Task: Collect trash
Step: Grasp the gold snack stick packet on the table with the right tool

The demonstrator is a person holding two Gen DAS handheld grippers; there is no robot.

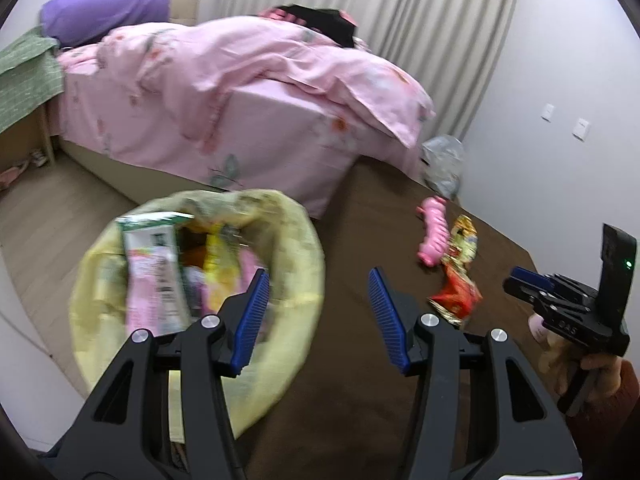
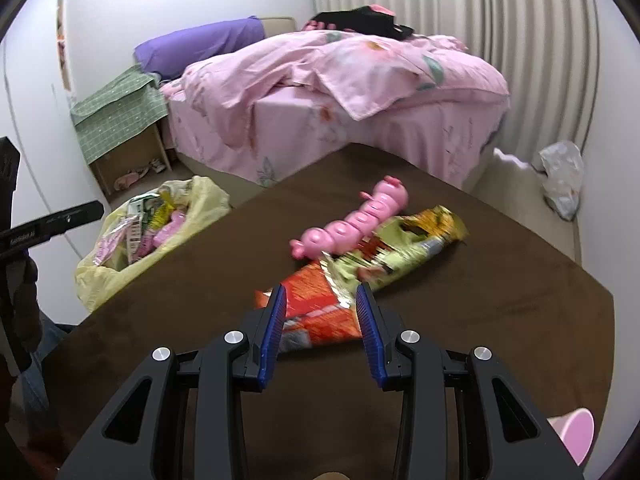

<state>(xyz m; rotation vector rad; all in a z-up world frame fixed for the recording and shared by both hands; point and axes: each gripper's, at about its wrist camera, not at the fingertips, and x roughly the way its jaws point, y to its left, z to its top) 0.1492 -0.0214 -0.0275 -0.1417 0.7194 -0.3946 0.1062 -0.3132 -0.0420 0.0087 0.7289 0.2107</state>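
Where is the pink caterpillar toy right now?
In both wrist views the pink caterpillar toy lies on the brown surface, touching the yellow-green snack wrapper.

bed [image 2: 340, 92] fills upper centre of right wrist view, nightstand [image 2: 120, 128] left of it. table [image 2: 520, 320] in the foreground. toy caterpillar [image 2: 352, 220] mid-table, snack wrappers [image 2: 360, 272] just below-right, touching it. trash bag [image 2: 132, 248] off table's left edge, packets inside. crumpled bag [image 2: 560, 176] far right on floor.

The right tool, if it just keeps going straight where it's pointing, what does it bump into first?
Probably the orange snack wrapper on the brown table. It lies right between the open right tool fingers, though the gap left is hard to judge.
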